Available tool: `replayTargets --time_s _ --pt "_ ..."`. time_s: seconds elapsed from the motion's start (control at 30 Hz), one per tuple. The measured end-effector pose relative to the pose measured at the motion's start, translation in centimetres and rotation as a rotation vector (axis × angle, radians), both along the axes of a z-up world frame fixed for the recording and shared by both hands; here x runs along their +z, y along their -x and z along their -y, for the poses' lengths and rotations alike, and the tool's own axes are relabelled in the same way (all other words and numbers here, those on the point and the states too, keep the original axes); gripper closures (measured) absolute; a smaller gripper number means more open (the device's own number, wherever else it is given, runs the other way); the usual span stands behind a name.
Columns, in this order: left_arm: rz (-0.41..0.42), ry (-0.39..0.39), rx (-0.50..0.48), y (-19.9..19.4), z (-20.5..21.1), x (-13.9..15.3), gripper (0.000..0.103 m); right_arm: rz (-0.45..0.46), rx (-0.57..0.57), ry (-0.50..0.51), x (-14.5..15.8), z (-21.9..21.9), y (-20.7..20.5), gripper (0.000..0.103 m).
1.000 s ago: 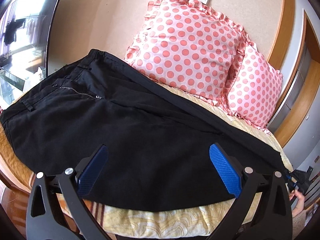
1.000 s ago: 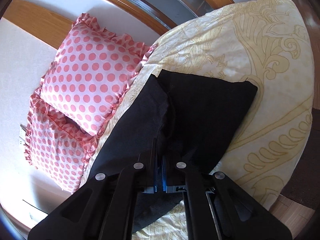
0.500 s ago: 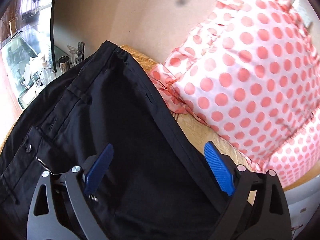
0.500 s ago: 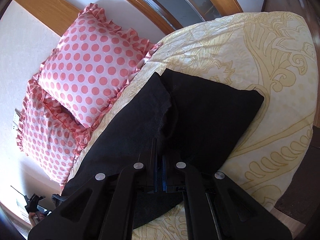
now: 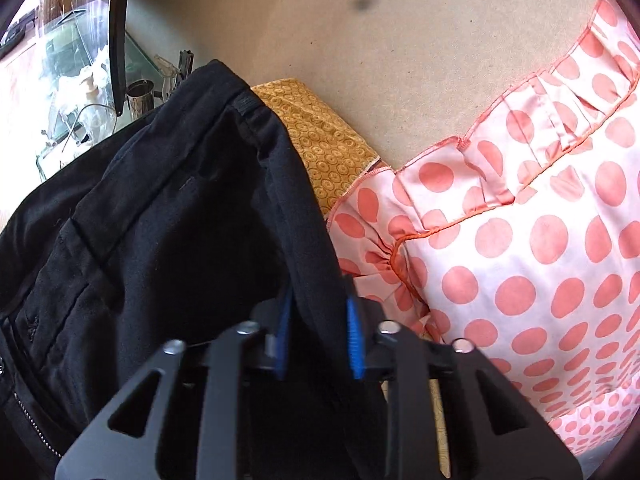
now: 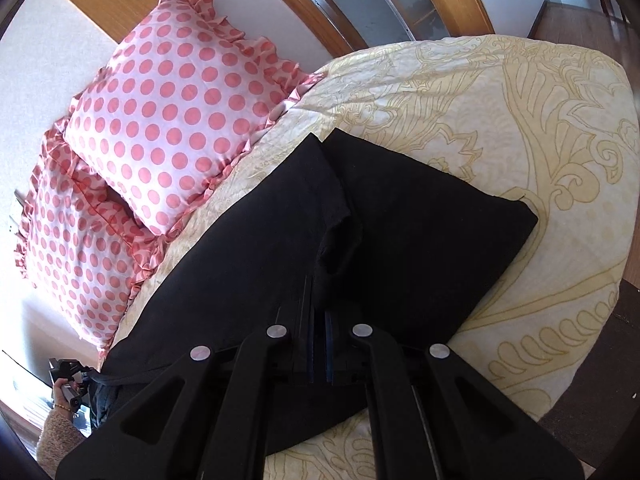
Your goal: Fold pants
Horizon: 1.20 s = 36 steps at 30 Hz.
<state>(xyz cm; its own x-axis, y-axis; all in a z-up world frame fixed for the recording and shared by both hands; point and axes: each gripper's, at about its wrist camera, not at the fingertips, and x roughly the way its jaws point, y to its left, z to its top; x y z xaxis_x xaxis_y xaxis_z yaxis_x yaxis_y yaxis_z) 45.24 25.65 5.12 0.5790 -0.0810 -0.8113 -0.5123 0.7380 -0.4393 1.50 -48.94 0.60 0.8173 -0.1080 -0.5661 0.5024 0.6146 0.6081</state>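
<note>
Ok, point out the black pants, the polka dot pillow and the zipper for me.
black pants (image 5: 168, 240): left wrist view, upper panel below the waistband.
polka dot pillow (image 6: 176, 120): right wrist view, middle of its face.
zipper (image 5: 34, 424): left wrist view, metal teeth.

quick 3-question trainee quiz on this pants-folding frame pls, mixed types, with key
1. True or false: the left gripper is closed on the pants.
2. Which end of the pants does the right gripper pinch? A) waistband B) leg ends C) neither
3. Fill in: the pillows are pink with ___ dots.

Key: 1 true, its jaws have just been closing and a fold at the waist end sits between the blue pads; 2 B; 3 coral.
</note>
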Motion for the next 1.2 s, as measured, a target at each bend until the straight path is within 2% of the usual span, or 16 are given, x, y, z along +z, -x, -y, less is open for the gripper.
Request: replayTargets --time_s 0.07,0.3,0.5,0.63,0.73,0.83,0.93,1.0,1.1,1.17,1.2 --pt "0.014 0.004 0.008 0.8 -0.4 0.2 0.096 0.012 0.0 -0.006 -0.1 0.1 0.1 0.1" --pt "0.149 0.021 -0.008 7.5 -1.9 4.1 0.099 0.065 0.009 -0.011 0.4 0.8 0.3 0.1" --pt "0.283 0.009 -0.071 18.1 -2.5 8.7 0.099 0.118 0.01 0.058 3.6 2.0 -0.2 0.1" --pt "0.334 -0.04 -0.08 26.6 -2.4 9.9 0.099 0.161 -0.007 0.078 5.6 3.1 0.5 0.1" --pt "0.348 -0.037 -0.063 32.7 -2.5 8.6 0.099 0.17 -0.026 0.073 5.9 3.6 1.5 0.1" --pt "0.32 -0.017 -0.023 37.7 -2.5 5.3 0.099 0.145 -0.039 0.05 4.9 3.9 2.3 0.1" --pt "0.275 0.008 0.012 40.4 -2.9 0.8 0.098 0.104 -0.052 0.015 3.3 4.2 2.7 0.1" --pt "0.26 -0.011 0.028 41.2 -3.0 -1.1 0.097 0.084 -0.06 -0.006 2.3 4.3 3.0 0.1" --pt "0.272 0.006 0.067 42.3 -3.9 -1.9 0.081 0.066 -0.064 -0.024 1.4 4.5 3.2 0.1" --pt "0.3 0.015 0.108 42.8 -4.9 -1.4 0.055 0.07 -0.065 -0.035 1.2 4.5 3.4 0.1" --pt "0.313 0.016 0.135 43.0 -5.4 -1.1 0.051 0.073 -0.065 -0.038 1.2 4.6 3.5 0.1"
